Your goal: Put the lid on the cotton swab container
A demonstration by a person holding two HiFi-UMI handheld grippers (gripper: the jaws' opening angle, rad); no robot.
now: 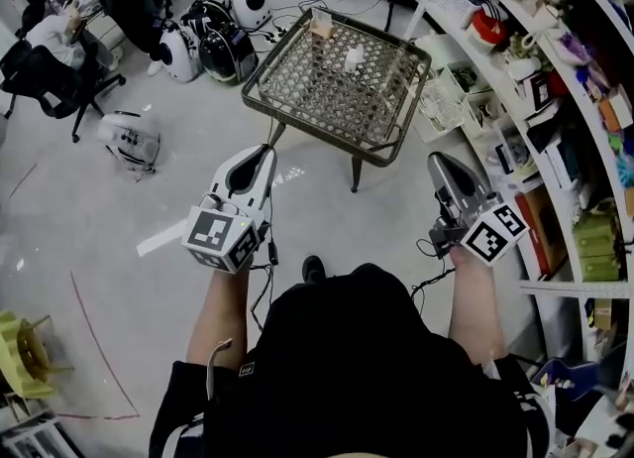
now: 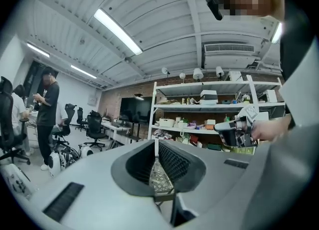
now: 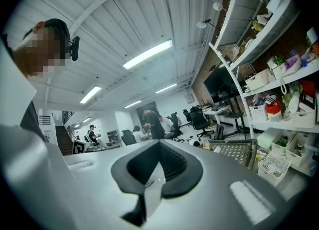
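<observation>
A low wire-mesh table [image 1: 327, 84] stands ahead on the floor. On it are a small white container [image 1: 354, 58] and, farther back, a small tan box-like thing [image 1: 320, 25]; which is the lid I cannot tell. My left gripper [image 1: 264, 152] is held in the air short of the table's near corner, its jaws shut on nothing. My right gripper [image 1: 439, 160] is level with it to the right, also shut and holding nothing. A strip of the table's mesh [image 2: 159, 176] shows past the left gripper [image 2: 158, 167]. The table [image 3: 239, 149] lies right of the right gripper [image 3: 157, 172].
Crowded shelves [image 1: 555, 99] run along the right side, with white baskets [image 1: 443, 104] at their foot beside the table. Round black-and-white machines [image 1: 213, 40] sit on the floor at the back left, near office chairs [image 1: 50, 79] and a person [image 2: 47, 114].
</observation>
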